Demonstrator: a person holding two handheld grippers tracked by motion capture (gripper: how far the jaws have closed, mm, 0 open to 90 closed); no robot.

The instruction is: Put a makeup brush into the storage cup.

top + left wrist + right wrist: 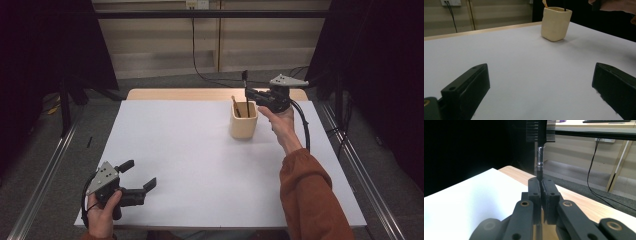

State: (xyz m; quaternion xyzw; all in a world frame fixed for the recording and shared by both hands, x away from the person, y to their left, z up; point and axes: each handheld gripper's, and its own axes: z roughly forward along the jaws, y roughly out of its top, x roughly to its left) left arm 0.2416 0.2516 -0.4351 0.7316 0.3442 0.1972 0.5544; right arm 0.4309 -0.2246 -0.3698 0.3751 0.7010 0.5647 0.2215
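Both hands up, one busy, one chilling

Right gripper [248,94] is held up high, jaws pinched tight together, arm stretched forward. Left gripper [140,176] sits low near the body, jaws spread wide.

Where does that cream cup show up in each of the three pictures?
High view: the cream cup stands right of centre on the white table, just under the right gripper.
Left gripper view: top, right of centre.
Right gripper view: not seen.
Shared landmark: the white table.
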